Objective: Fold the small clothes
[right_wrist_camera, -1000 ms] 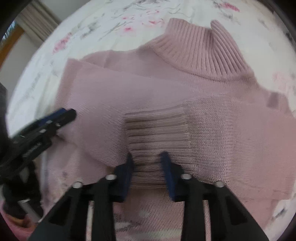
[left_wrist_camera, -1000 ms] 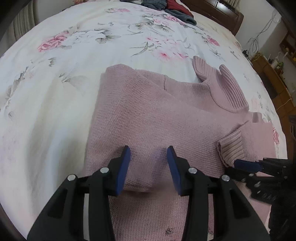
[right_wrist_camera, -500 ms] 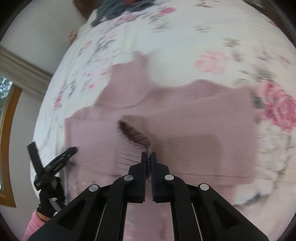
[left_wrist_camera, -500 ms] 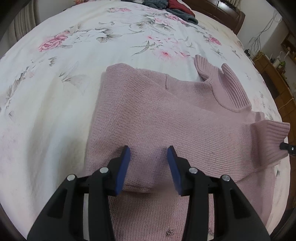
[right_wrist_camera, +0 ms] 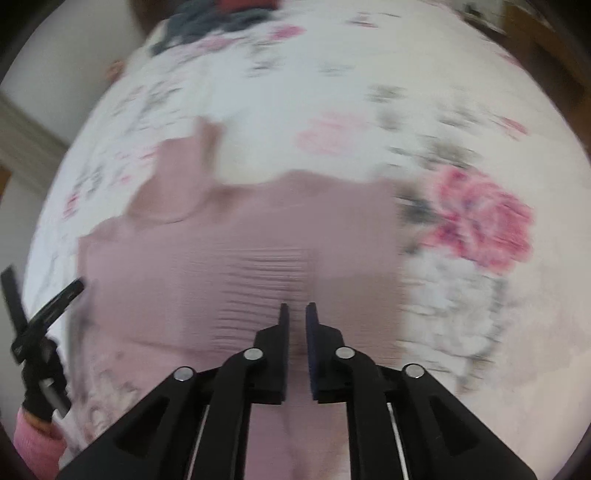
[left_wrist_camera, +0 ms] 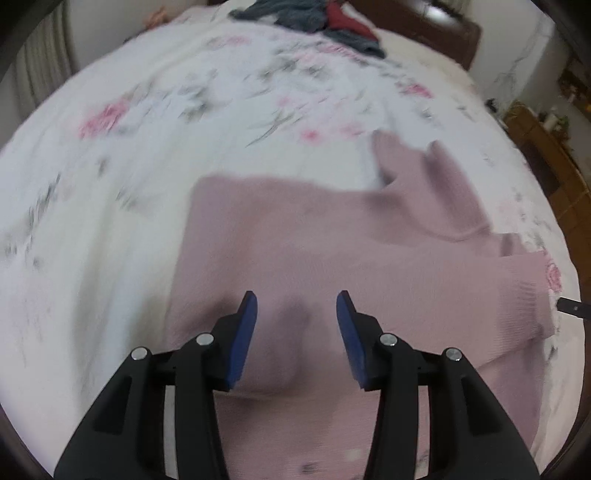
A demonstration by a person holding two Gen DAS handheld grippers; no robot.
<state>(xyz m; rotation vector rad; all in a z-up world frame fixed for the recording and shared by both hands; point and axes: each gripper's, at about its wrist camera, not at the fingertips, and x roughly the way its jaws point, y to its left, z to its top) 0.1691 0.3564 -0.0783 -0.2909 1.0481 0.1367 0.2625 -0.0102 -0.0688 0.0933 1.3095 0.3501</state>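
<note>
A pink knit turtleneck sweater (left_wrist_camera: 295, 251) lies flat on the flowered bedspread (left_wrist_camera: 147, 147), collar (left_wrist_camera: 436, 184) toward the far right. One sleeve is folded across the body, and its ribbed cuff (left_wrist_camera: 528, 295) rests near the right edge. My left gripper (left_wrist_camera: 297, 310) hovers open over the sweater's lower part with nothing between its fingers. In the right wrist view the ribbed cuff (right_wrist_camera: 266, 273) lies flat just ahead of my right gripper (right_wrist_camera: 297, 306). Its jaws stand a narrow gap apart over the knit. Both views are blurred by motion.
A heap of dark grey and red clothes (left_wrist_camera: 314, 14) sits at the head of the bed by the wooden headboard (left_wrist_camera: 424, 33). Wooden furniture (left_wrist_camera: 546, 155) stands beyond the bed's right side. A hand in a pink sleeve (right_wrist_camera: 33, 443) holds the left gripper (right_wrist_camera: 48, 314).
My right gripper closed on the cuff, carried the sleeve across the sweater to the right, and its jaws have since parted slightly with the cuff lying flat. The left gripper pulled back a little, still open.
</note>
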